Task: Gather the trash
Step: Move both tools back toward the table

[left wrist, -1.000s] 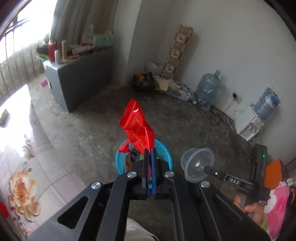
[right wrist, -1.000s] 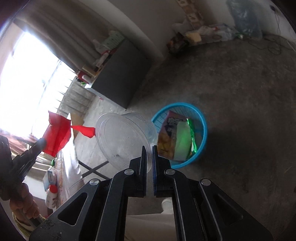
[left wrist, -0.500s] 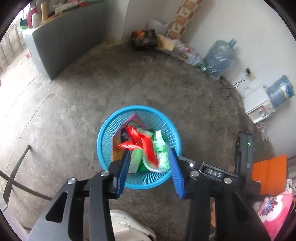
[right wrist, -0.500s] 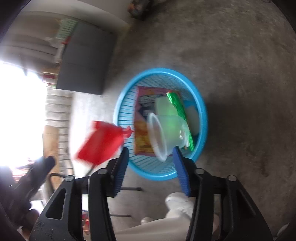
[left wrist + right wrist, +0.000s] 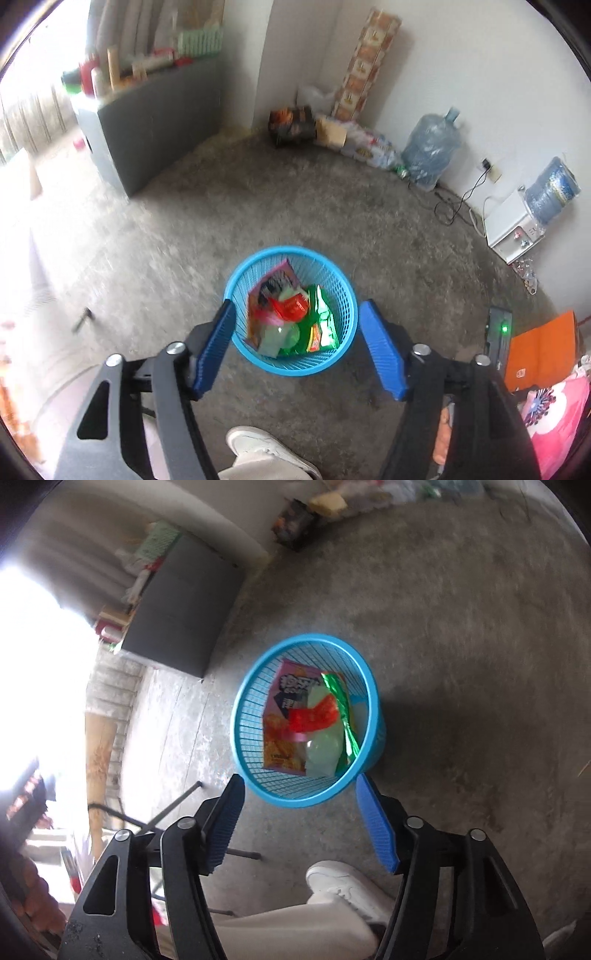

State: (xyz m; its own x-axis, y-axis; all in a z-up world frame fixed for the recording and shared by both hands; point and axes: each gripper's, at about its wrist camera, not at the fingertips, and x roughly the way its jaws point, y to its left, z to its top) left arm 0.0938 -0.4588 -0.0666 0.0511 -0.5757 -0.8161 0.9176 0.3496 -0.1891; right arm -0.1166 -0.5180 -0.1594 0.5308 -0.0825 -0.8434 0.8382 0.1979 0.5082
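Blue plastic mesh basket (image 5: 350, 314); glossy foil wrappers (image 5: 340, 698); rough matt floor (image 5: 258, 206), probably concrete.

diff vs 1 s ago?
Both tools let go. The left tool dropped the red wrapper and the right tool dropped the clear plastic cup; both now lie in the blue basket and both tools are open. The basket stayed on the floor, earlier trash still inside.

A grey concrete floor (image 5: 207, 221) carries a blue basket (image 5: 343, 295) of wrappers. Also on it: a grey cabinet (image 5: 155, 125), a water jug (image 5: 432, 147) and a white dispenser (image 5: 513, 232) along the wall.
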